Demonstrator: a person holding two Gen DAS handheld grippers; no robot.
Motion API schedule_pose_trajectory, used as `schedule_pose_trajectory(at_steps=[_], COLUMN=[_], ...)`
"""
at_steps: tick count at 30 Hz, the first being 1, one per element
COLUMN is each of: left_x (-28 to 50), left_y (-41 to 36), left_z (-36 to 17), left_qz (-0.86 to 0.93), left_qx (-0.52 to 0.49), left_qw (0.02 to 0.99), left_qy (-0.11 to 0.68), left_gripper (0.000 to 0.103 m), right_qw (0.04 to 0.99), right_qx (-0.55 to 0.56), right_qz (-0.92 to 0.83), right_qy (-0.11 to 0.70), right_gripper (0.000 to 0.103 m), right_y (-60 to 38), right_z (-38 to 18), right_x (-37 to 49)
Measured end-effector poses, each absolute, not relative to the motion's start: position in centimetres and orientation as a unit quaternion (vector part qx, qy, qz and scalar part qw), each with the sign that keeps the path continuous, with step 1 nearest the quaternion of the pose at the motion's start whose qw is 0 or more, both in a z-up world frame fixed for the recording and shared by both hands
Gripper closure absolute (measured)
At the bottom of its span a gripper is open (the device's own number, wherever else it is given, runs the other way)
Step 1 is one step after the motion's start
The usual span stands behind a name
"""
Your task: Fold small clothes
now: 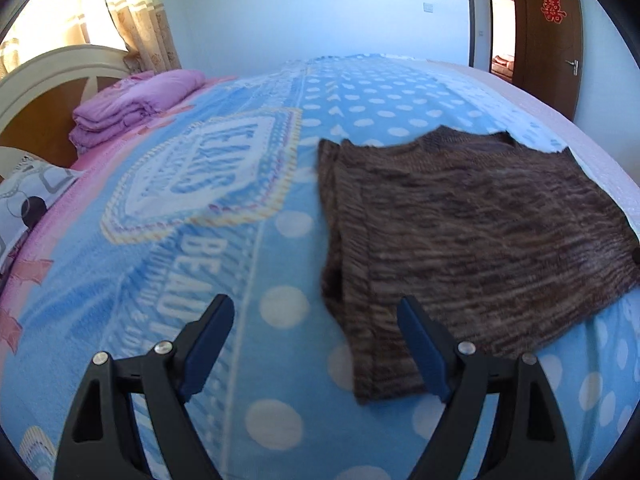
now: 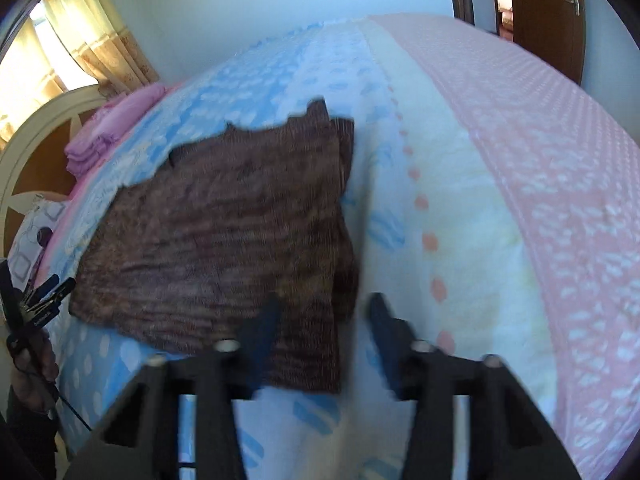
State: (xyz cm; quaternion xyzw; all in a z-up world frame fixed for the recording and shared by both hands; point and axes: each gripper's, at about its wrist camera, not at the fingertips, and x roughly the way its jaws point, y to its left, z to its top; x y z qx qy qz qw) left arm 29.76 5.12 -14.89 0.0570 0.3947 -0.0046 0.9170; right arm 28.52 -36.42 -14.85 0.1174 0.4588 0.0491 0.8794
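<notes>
A small brown knitted garment (image 1: 472,236) lies flat on the blue dotted blanket (image 1: 240,240), its sides folded in. My left gripper (image 1: 316,312) is open and empty, hovering over the garment's near left corner. In the right wrist view the same garment (image 2: 224,232) lies left of centre. My right gripper (image 2: 324,312) is open and empty above the garment's near right corner; the view is motion-blurred. The left gripper (image 2: 48,300) shows at the far left edge there.
A folded purple quilt (image 1: 132,104) and a patterned pillow (image 1: 28,200) lie by the headboard (image 1: 44,80) at the left. A pink and cream cover (image 2: 540,200) lies to the right. A curtain (image 1: 136,20) and brown door (image 1: 548,32) stand behind.
</notes>
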Motion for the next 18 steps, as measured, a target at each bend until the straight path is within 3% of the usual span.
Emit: schedule_pose_trajectory(at_steps=[1,4,6,15,18], left_x=[29.6,29.8,29.7,29.3,29.4], left_y=[5.1,4.9,5.3,6.2,6.6], left_z=[-15.2,-16.3,-16.4,-17.1,-17.2], left_qz=[-0.001,0.002,0.002,0.029,0.025], left_qx=[0.06,0.066,0.057,0.054,0.037], left_qw=[0.916,0.91,0.909,0.902,0.902], left_qy=[0.397,0.41,0.413,0.428,0.43], left_gripper=[0.016,0.016,0.015,0.0,0.0], right_qw=[0.877,0.884,0.888,0.896,0.912], right_qx=[0.122,0.113,0.118,0.044,0.022], right_qz=[0.045,0.045,0.047,0.012,-0.008], right_qy=[0.462,0.451,0.441,0.442,0.41], right_gripper=[0.064,0.096,0.1,0.098,0.075], right_y=[-36.5,-36.1,-36.2,-34.5,-33.2], right_z=[-15.3,-15.4,-15.1,-14.5,-12.3], right_x=[28.4,27.7,27.0,26.1,25.7])
